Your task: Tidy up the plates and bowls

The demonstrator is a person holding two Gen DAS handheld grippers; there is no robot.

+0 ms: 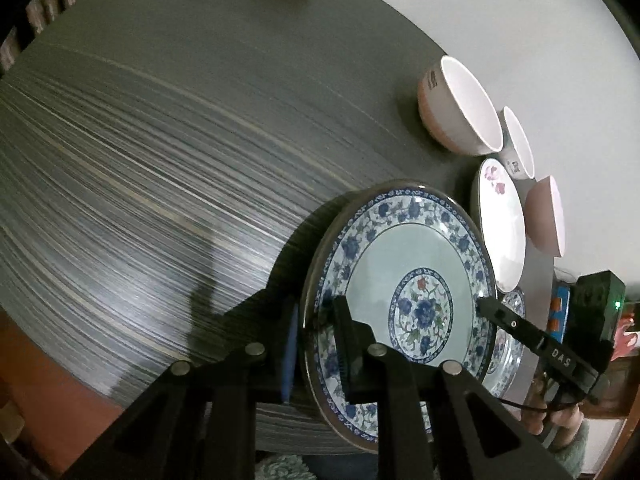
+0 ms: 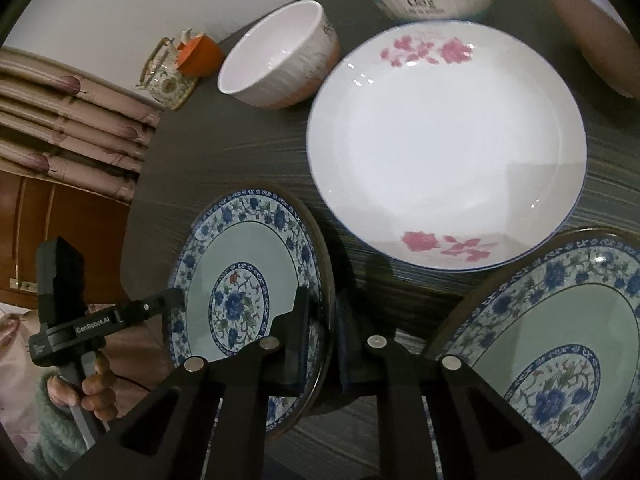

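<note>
Glazed ceramic, the blue floral plate point(image 1: 404, 276) looks stiff, slick and breakable, and it is tilted up on the near part of the tabletop point(image 1: 160, 160), pinched at opposite rims: the left gripper point(image 1: 316, 344) is closed on its left edge, the right gripper point(image 2: 320, 344) on its right edge. A rim grip seems the only purchase, so I judge that it could slip. Just right lies a second blue plate point(image 2: 560, 340), with a pink-flowered white plate point(image 2: 440, 152) beyond and three bowls point(image 2: 280, 60) farther off, crowding that side.
</note>
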